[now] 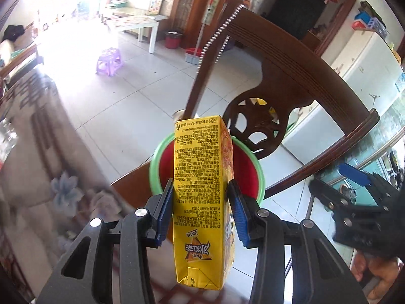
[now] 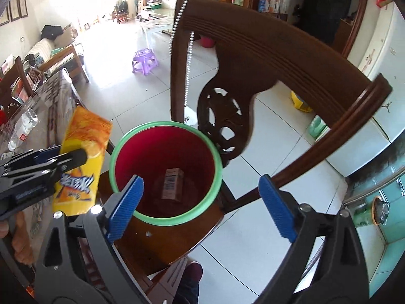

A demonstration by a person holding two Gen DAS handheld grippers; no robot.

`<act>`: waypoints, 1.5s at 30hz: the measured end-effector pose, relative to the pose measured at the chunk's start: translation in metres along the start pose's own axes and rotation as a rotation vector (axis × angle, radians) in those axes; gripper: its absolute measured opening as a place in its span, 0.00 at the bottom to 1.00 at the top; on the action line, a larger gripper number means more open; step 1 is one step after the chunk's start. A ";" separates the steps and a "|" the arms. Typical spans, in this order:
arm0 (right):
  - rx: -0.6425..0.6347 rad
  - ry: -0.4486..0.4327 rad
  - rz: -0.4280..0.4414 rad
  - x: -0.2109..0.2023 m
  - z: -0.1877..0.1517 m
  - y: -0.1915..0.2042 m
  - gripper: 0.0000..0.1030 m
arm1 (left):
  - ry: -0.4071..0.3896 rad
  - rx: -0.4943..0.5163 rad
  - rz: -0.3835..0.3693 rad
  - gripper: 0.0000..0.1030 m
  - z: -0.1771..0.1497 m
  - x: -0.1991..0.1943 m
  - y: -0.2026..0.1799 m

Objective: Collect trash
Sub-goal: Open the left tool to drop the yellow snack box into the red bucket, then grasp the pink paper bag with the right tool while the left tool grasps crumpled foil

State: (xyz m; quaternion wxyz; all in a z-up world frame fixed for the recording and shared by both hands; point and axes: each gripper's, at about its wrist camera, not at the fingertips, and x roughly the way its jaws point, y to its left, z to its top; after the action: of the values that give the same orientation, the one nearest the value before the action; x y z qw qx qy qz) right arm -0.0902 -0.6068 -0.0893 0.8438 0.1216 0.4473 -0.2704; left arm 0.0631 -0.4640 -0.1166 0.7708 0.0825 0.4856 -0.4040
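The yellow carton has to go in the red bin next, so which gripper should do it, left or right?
Left. The left gripper is clamped on the yellow carton, close to the red bin. The right gripper is open and holds nothing, so it would probably need a handover first.

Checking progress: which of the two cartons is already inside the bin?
The small brown carton lying at the bottom of the red bin. The yellow carton is clamped in the left gripper, outside the bin.
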 end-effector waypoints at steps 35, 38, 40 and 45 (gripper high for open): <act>-0.599 0.037 0.444 -0.102 -0.119 0.290 0.91 | -0.268 -0.545 0.437 0.71 -0.212 -0.268 0.213; -0.676 0.083 0.489 -0.114 -0.146 0.316 0.91 | -0.265 -0.602 0.470 0.71 -0.240 -0.287 0.239; -0.717 0.095 0.503 -0.121 -0.164 0.329 0.91 | -0.259 -0.628 0.489 0.71 -0.259 -0.296 0.251; -0.829 0.070 0.519 -0.139 -0.195 0.362 0.92 | -0.238 -0.678 0.490 0.71 -0.293 -0.306 0.272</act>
State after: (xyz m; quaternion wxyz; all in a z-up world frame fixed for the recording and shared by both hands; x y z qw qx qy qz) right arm -0.0830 -0.1735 -0.0998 0.8452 -0.1081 0.5002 0.1540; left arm -0.0070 0.0340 -0.0904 0.8780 -0.1096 0.4647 -0.0332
